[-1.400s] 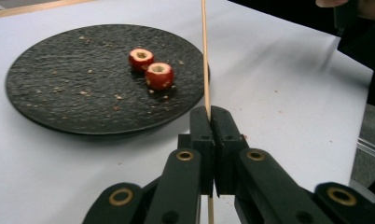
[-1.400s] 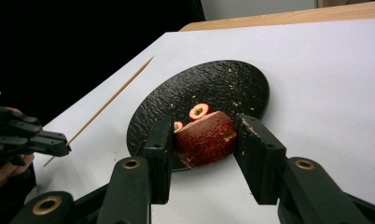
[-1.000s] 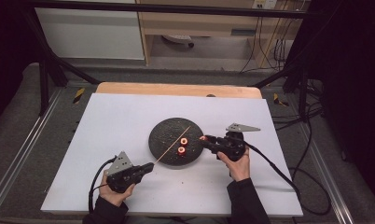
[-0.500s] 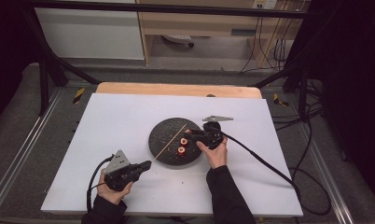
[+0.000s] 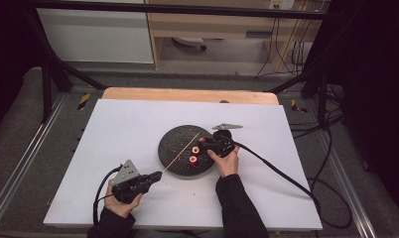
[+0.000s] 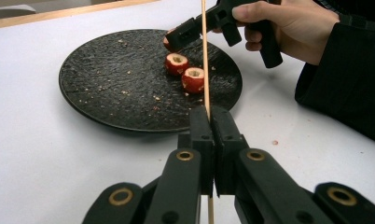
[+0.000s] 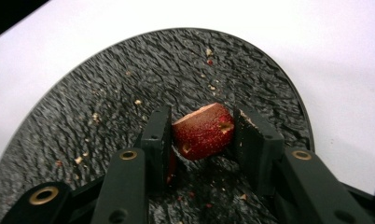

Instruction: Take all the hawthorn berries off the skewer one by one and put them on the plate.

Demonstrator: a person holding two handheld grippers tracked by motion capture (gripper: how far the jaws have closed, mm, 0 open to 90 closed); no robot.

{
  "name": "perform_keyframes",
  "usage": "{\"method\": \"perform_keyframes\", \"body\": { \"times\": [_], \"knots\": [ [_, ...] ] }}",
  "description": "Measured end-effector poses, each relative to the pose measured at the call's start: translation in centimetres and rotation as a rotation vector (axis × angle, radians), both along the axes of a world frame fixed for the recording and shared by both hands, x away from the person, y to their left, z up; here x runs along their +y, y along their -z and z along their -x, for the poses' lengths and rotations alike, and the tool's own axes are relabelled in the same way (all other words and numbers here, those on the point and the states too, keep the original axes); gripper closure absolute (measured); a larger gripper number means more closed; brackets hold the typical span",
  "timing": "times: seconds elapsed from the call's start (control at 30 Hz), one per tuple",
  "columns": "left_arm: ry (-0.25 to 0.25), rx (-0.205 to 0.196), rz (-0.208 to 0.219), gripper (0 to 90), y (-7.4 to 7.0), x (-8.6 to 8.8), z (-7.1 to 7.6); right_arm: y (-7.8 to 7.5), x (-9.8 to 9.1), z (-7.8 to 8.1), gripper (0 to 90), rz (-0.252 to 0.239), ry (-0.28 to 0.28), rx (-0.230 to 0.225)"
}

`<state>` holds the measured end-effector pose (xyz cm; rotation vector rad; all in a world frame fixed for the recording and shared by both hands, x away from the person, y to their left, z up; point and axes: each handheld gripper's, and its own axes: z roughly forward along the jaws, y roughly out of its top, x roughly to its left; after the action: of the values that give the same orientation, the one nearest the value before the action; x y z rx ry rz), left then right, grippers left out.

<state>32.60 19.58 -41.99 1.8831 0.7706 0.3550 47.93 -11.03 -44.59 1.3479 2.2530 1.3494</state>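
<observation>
A: Right gripper view first: a red fruit piece (image 7: 203,131) sits between the jaws of the right tool (image 7: 202,140) on the dark plate (image 7: 106,84). One jaw looks to touch it and there is a gap at the other, so I cannot tell whether it is gripped yet.

B: What could slip?

A: The piece is rounded; pinched off-centre, it could roll out or get crushed, I think. The left tool (image 6: 209,140) is clamped on a thin wooden skewer (image 6: 204,51), which reaches over the plate. If the skewer twists in that grip, threading would miss.

B: And the plate's contents?

A: Two more hollowed red pieces (image 6: 185,72) lie side by side near its middle, with crumbs scattered around. The plate rests on the white counter (image 5: 138,124).
</observation>
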Motion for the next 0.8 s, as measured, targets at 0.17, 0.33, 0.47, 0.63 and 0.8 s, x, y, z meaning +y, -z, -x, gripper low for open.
{"method": "perform_keyframes", "body": {
  "times": [0.17,0.33,0.47,0.63,0.8],
  "knots": [
    [-0.002,-0.001,0.001,88.4,0.0,0.0,0.0,-0.1,-0.1,0.1,54.9,0.02,-0.005,-0.015],
    [-0.003,0.0,0.0,88.3,0.0,0.0,0.0,-1.5,-0.6,1.1,46.3,0.032,-0.024,-0.042],
    [-0.007,-0.001,-0.002,88.3,0.0,0.1,0.0,-2.3,-1.6,2.4,34.7,0.013,-0.037,-0.053],
    [-0.01,0.003,-0.006,88.3,0.1,0.0,0.0,-2.7,-3.3,4.3,18.9,-0.013,-0.044,-0.069],
    [-0.009,0.005,-0.007,88.3,0.1,-0.1,-0.1,-2.4,-5.0,6.1,9.2,-0.022,-0.053,-0.064]
  ]
}}
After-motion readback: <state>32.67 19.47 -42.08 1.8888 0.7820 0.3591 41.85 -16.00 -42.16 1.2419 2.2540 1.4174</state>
